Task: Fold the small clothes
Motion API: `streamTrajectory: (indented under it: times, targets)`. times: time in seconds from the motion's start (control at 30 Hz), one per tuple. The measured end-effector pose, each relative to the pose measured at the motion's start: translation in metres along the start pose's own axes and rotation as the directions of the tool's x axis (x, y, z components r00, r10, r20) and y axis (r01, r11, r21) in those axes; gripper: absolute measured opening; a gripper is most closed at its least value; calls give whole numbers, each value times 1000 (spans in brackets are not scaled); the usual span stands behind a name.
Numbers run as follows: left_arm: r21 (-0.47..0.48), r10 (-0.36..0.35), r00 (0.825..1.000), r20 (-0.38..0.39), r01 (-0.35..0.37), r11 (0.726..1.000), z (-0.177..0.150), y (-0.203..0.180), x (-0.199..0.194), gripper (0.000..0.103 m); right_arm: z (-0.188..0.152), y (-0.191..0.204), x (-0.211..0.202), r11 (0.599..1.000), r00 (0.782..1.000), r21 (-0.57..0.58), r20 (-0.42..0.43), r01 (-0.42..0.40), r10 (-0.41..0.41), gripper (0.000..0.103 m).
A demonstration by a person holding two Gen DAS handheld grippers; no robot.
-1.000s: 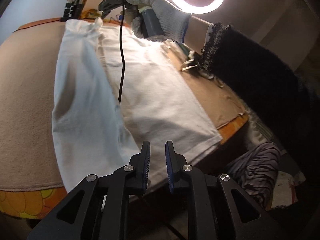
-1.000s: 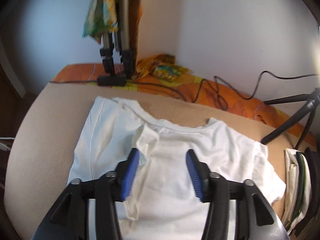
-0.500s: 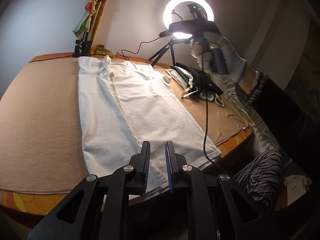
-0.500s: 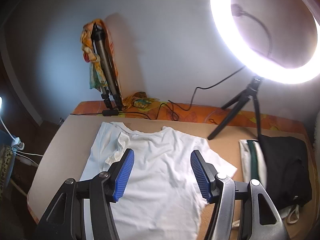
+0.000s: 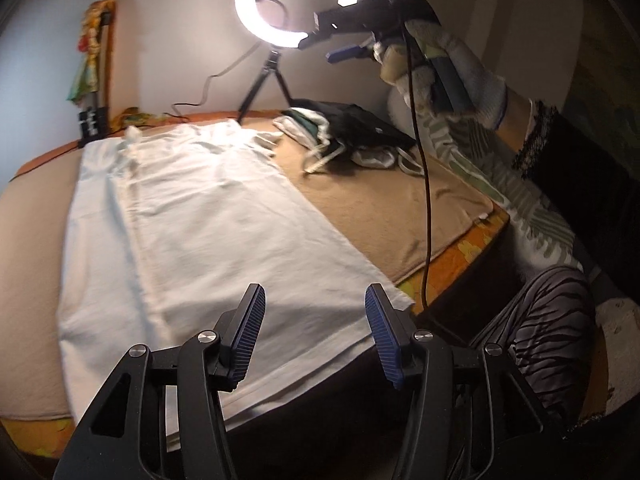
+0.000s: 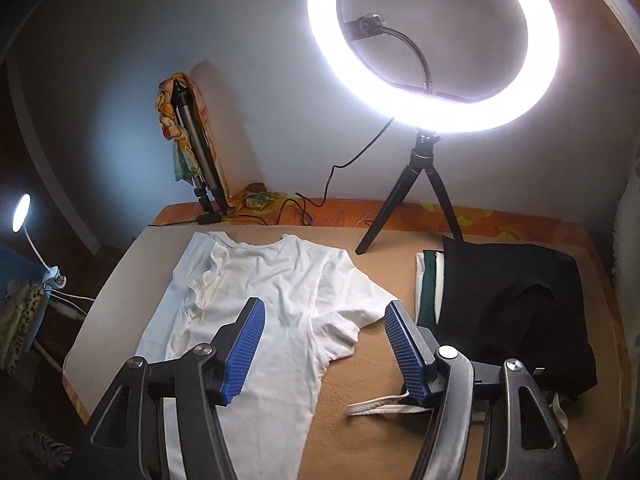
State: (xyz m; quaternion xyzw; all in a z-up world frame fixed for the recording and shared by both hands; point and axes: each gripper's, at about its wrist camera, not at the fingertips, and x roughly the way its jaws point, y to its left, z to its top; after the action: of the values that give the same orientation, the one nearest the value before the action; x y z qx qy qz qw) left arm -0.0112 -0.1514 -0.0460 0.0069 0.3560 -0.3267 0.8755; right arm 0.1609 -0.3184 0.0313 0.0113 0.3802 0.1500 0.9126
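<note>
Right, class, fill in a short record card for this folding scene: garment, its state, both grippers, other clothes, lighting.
garment: white T-shirt, lying flat on the tan mat
fold state: one long side already folded inward; the sleeve on the other side lies spread out
left gripper: jaws have just been opening, nothing between them, above the shirt's hem
right gripper: jaws have just been opening, empty, raised above the shirt
other clothes: dark pile beside the shirt
lighting: ring light on a small tripod

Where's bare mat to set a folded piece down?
Free: tan mat left of the white T-shirt, and the strip between the shirt and the dark clothes pile. Crowded: back edge, with ring-light tripod and cables.
</note>
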Motion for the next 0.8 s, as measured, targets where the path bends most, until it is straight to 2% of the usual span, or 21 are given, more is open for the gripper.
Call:
streamTrajectory:
  times: [0.2, 0.33, 0.6, 0.73, 0.8]
  targets:
    - [100, -46, 997, -54, 51, 994, 1, -49, 42, 51, -6, -39, -2, 1000, 1000, 12, -19, 20, -20, 68]
    - [140, -32, 995, -99, 45, 989, -3, -71, 67, 51, -8, -57, 19, 999, 999, 39, -43, 9, -7, 68]
    - [124, 36, 987, -156, -16, 992, -10, -72, 99, 51, -7, -65, 89, 997, 991, 53, -118, -58, 64, 68]
    - [141, 53, 987, -149, -32, 990, -10, -73, 103, 50, -3, -67, 122, 992, 985, 88, -138, -96, 107, 68]
    - [155, 67, 988, -138, -45, 987, -11, -74, 104, 42, -1, -67, 138, 987, 981, 112, -149, -111, 127, 66]
